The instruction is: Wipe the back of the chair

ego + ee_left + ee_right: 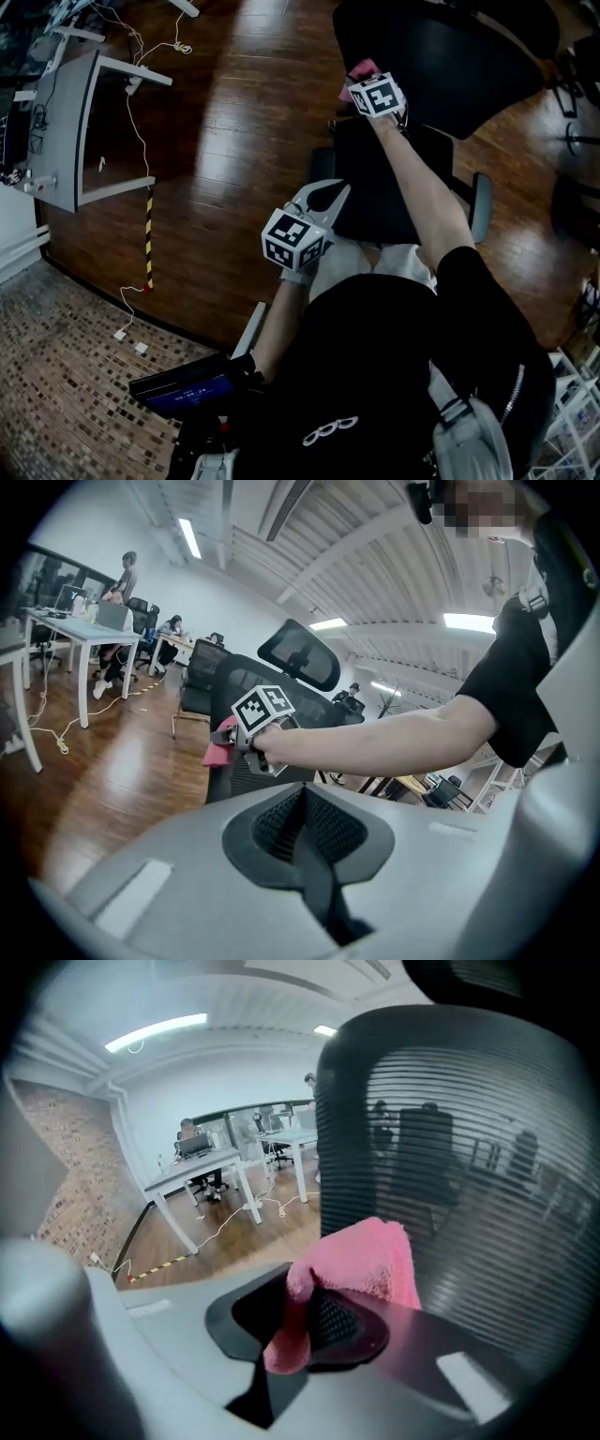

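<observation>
A black office chair stands ahead of me, its mesh back [450, 66] above the seat [375, 192]. My right gripper [358, 82] is shut on a pink cloth [362, 69] and reaches out to the left edge of the chair back. In the right gripper view the pink cloth [366, 1265] bulges out of the jaws, right up against the mesh back [459, 1147]. My left gripper [330, 193] hangs lower, over the seat's near edge, shut on nothing. The left gripper view shows the headrest [300, 658] and the cloth [218, 753].
A white desk [70, 131] stands at the left with loose cables [141, 122] and a yellow-black floor strip [148, 239] beside it. A dark device with a blue screen [183, 389] sits low near me. More chairs [577, 84] are at the right. People sit at far desks [84, 630].
</observation>
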